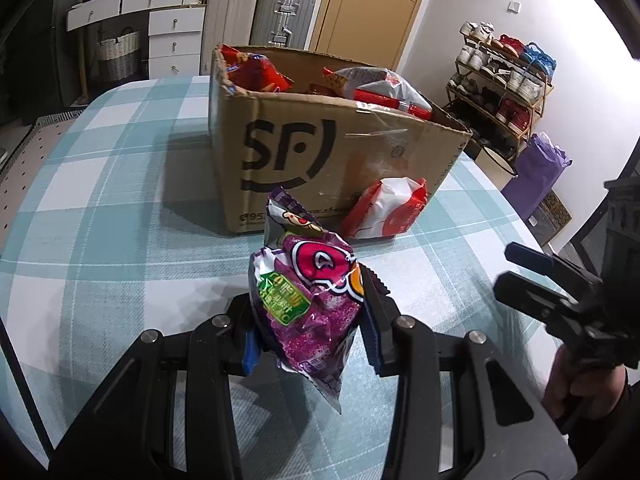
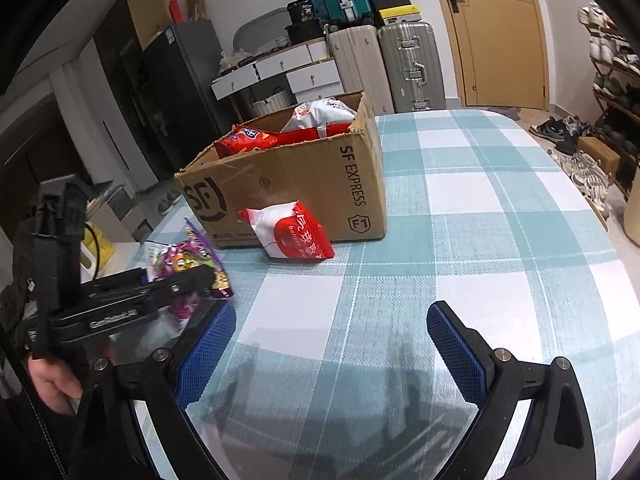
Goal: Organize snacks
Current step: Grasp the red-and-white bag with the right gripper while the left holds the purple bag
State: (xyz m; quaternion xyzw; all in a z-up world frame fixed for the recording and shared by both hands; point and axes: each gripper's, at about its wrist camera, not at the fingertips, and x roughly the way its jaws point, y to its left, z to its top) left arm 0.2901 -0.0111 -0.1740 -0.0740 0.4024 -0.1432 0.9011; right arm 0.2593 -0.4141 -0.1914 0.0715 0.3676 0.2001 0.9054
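One purple snack bag [image 1: 308,300] sits clamped upright in the left gripper [image 1: 308,320], long axis roughly vertical, lifted off the checked tablecloth [image 1: 100,208]. Straight ahead of it & higher stands the SF cardboard box [image 1: 320,160], open top, already holding several red and white snack packs [image 1: 372,88]. Against the box's near wall, right of the bag, lies a red-white packet [image 2: 290,236] w/ long axis tilted. Right gripper [image 2: 332,344] hangs spread wide, nothing in it, nearer to that packet, prob its next pick
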